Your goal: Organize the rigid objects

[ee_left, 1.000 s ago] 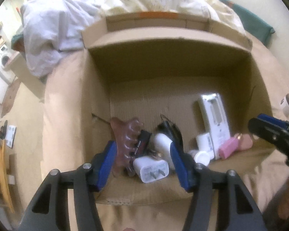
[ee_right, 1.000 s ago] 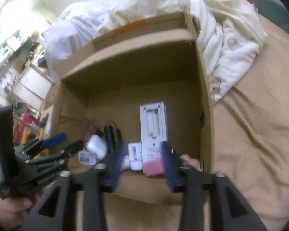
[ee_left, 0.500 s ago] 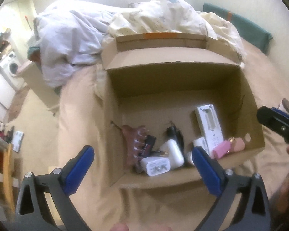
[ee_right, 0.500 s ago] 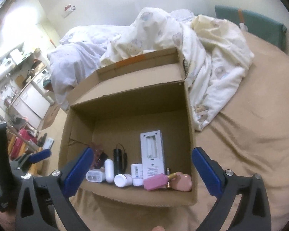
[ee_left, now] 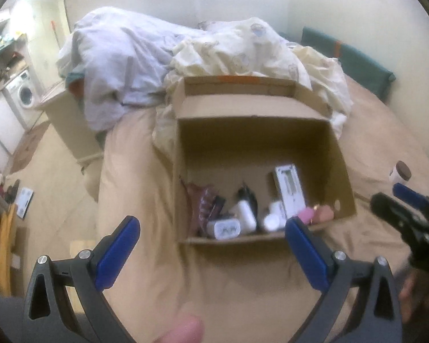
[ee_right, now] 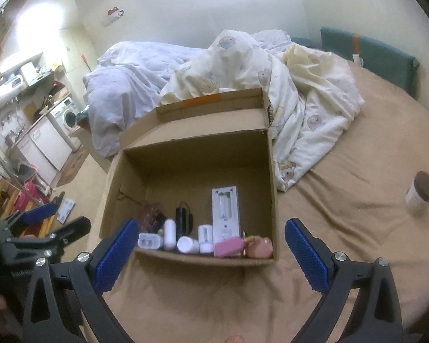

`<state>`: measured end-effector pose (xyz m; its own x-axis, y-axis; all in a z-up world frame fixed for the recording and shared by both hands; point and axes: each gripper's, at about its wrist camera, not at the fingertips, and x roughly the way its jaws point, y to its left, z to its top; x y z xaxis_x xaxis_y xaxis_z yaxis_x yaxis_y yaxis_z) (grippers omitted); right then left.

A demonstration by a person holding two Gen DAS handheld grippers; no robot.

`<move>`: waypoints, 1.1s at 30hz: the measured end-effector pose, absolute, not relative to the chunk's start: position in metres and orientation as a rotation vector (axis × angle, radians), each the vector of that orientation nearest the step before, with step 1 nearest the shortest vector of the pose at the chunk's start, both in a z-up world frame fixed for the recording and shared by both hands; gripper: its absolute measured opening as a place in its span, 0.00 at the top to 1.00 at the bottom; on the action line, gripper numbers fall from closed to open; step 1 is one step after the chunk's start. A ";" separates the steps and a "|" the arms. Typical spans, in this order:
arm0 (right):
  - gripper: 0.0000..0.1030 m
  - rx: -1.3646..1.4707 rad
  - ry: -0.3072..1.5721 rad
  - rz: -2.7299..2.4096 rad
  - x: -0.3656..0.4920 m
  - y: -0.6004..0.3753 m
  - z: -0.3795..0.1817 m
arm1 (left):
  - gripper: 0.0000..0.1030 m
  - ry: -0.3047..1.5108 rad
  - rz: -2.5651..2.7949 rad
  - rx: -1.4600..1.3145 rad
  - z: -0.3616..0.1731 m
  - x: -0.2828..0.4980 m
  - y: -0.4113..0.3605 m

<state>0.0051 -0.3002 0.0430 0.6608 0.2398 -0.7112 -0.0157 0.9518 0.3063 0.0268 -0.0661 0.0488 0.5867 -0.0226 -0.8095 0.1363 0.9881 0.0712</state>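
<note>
An open cardboard box sits on the tan bed sheet. Along its near wall lie a brown hair claw, a white charger plug, a black item, small white bottles, a white flat device and a pink bottle. My left gripper hangs open above the box's near edge, nothing between its pads. My right gripper is open and empty too, just short of the box.
A white jar with a brown lid stands on the sheet right of the box. Rumpled duvets pile up behind the box. The bed edge and floor drop off to the left.
Both grippers went from half shut down inside the box to wide open, and both drew back and up. The charger, hair claw and pink bottle stay in the box.
</note>
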 end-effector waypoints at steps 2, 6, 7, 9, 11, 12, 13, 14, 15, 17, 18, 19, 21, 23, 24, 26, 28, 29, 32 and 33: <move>0.00 0.286 0.841 0.142 -0.004 -0.301 0.044 | 0.02 0.943 -0.080 0.120 0.047 0.020 -0.060; 0.00 0.298 0.842 0.135 -0.018 -0.302 0.042 | 0.02 0.946 -0.068 0.103 0.040 0.010 -0.052; 0.00 0.291 0.844 0.131 -0.020 -0.301 0.041 | 0.02 0.948 -0.065 0.097 0.037 0.009 -0.050; 0.00 0.283 0.845 0.126 -0.022 -0.298 0.036 | 0.02 0.953 -0.054 0.096 0.031 0.008 -0.050; 0.00 0.283 0.850 0.119 -0.021 -0.296 0.031 | 0.02 0.955 -0.045 0.108 0.024 0.009 -0.050; 0.00 0.277 0.851 0.116 -0.021 -0.294 0.029 | 0.02 0.955 -0.043 0.111 0.023 0.010 -0.050; 0.00 0.272 0.851 0.114 -0.020 -0.293 0.027 | 0.02 0.951 -0.042 0.110 0.021 0.010 -0.049; 0.00 0.267 0.853 0.108 -0.020 -0.293 0.023 | 0.02 0.948 -0.042 0.110 0.020 0.011 -0.049; 0.00 0.258 0.862 0.104 -0.019 -0.292 0.019 | 0.02 0.947 -0.043 0.112 0.017 0.011 -0.049; 0.00 0.237 0.885 0.103 -0.017 -0.289 0.013 | 0.02 0.962 -0.029 0.133 0.009 0.011 -0.052; 0.00 0.237 0.892 0.103 -0.016 -0.290 0.011 | 0.02 0.972 -0.029 0.145 0.006 0.012 -0.054; 0.00 0.240 0.894 0.100 -0.015 -0.290 0.009 | 0.02 0.978 -0.034 0.151 0.004 0.013 -0.055; 0.00 0.241 0.898 0.097 -0.014 -0.290 0.008 | 0.02 0.980 -0.040 0.149 0.003 0.014 -0.057; 0.00 0.239 0.899 0.097 -0.014 -0.289 0.007 | 0.02 0.976 -0.044 0.137 0.004 0.015 -0.056; 0.00 0.240 0.898 0.098 -0.014 -0.289 0.007 | 0.02 0.977 -0.044 0.133 0.004 0.016 -0.055; 0.00 0.231 0.895 0.097 -0.013 -0.288 0.007 | 0.02 0.985 -0.044 0.124 0.003 0.017 -0.054; 0.00 0.229 0.893 0.097 -0.013 -0.287 0.008 | 0.02 0.992 -0.049 0.122 0.002 0.017 -0.054; 0.00 0.229 0.894 0.097 -0.013 -0.287 0.007 | 0.02 0.993 -0.050 0.123 0.002 0.017 -0.054; 0.00 0.224 0.896 0.094 -0.013 -0.286 0.007 | 0.02 0.988 -0.055 0.127 0.003 0.015 -0.056; 0.00 0.223 0.896 0.093 -0.013 -0.286 0.007 | 0.02 0.986 -0.057 0.127 0.003 0.015 -0.057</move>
<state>-0.0125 -0.2859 0.0072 0.6225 0.1732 -0.7632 0.0125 0.9729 0.2309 0.0148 -0.0565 0.0031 0.5511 0.0093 -0.8344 0.1055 0.9911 0.0808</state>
